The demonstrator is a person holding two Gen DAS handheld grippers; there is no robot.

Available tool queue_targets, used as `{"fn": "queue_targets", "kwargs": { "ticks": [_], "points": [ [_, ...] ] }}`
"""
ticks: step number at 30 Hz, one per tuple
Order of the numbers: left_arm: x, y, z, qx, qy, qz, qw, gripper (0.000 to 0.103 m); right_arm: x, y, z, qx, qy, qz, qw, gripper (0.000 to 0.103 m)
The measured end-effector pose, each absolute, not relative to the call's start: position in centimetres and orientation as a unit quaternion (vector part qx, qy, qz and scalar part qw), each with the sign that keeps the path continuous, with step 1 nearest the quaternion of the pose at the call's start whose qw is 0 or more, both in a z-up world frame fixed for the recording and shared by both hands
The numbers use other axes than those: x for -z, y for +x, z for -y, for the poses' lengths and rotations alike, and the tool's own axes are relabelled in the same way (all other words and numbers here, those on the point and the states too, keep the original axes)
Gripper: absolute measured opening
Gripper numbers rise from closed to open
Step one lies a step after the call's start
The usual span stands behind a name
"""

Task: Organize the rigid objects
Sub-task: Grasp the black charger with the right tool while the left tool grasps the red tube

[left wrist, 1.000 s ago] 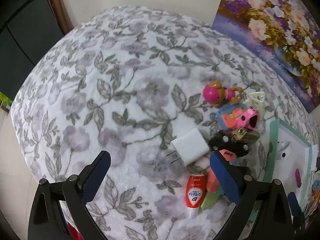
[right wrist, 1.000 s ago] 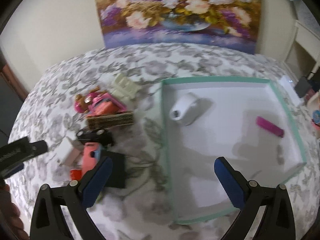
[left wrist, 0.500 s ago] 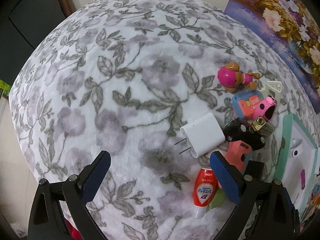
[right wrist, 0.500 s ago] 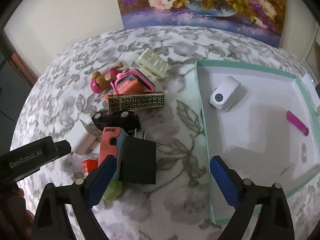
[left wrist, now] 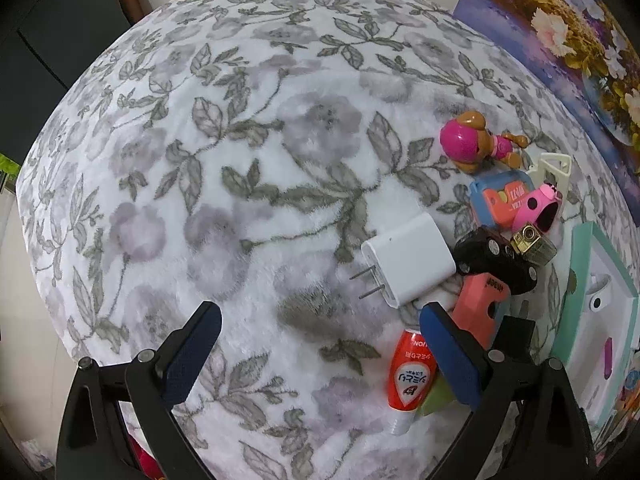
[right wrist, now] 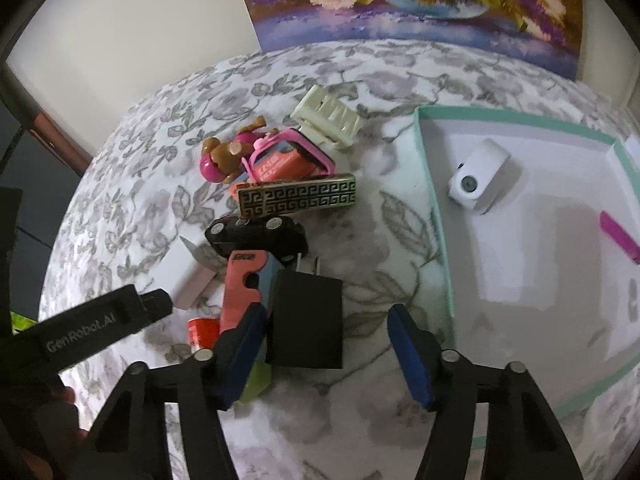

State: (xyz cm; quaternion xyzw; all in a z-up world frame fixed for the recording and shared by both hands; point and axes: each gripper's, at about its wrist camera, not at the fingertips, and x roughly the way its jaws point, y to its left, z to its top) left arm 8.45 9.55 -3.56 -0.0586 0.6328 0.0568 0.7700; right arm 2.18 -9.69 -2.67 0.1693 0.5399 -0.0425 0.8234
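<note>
A: Where does the right tool (right wrist: pixel 326 350) stand?

B: Low over the grey-and-white floral fleece cover (left wrist: pixel 240 160), pointing steeply down. Its jaws have just been closing and now stand partly spread around the near end of the black rectangular plug adapter (right wrist: pixel 306 322). The left pad is just beside the adapter's edge, the right pad stands clear of it (no pinch that I can see).

A: And the left tool (left wrist: pixel 320 344)?

B: Spread wide, nothing between its pads, over bare fleece. Its right pad is just above the red-and-white plastic tube (left wrist: pixel 410 380); the white square wall charger (left wrist: pixel 408 264) lies just ahead, prongs pointing left.

A: How crowded is the pile?

B: Tight. The salmon-coloured flat plastic tool (right wrist: pixel 240 292) touches the adapter's left side, the black toy car (right wrist: pixel 256 236) lies across the far ends of both, and the gold-patterned rectangular bar (right wrist: pixel 298 198) sits beyond the car.

A: Open room?

B: A strip of fleece between the adapter and the left rim of the mint-edged white shallow tray (right wrist: pixel 438 216). The tray holds a small white rounded device (right wrist: pixel 480 178) and a magenta stick (right wrist: pixel 618 236), well apart, with bare floor between.
</note>
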Motion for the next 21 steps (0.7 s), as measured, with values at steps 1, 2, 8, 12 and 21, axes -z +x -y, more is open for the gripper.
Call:
{"fn": "queue_targets", "kwargs": {
  "ticks": [1, 2, 8, 12, 21],
  "points": [
    [3.7, 8.5, -9.4, -0.056, -0.059, -0.634, 0.769, 0.100, 2.9, 2.3, 9.6, 0.039, 0.172, -0.543, 0.821, 0.061],
    [3.7, 8.5, -9.3, -0.056, -0.058, -0.634, 0.769, 0.100, 3.0, 2.3, 9.5, 0.038, 0.172, -0.545, 0.819, 0.058],
    [4.4, 8.4, -8.5, -0.050, -0.059, -0.642, 0.763, 0.100, 4.5, 2.7, 8.9, 0.037, 0.159, -0.570, 0.805, 0.047],
    [4.8, 8.4, -8.1, -0.046, -0.062, -0.649, 0.757, 0.100, 4.6, 2.8, 8.6, 0.037, 0.142, -0.577, 0.803, 0.046],
    [6.2, 7.9, -4.9, -0.022, -0.013, -0.661, 0.750, 0.099, 4.8, 1.6, 9.6, 0.042, 0.156, -0.590, 0.791, 0.046]
  ]
}}
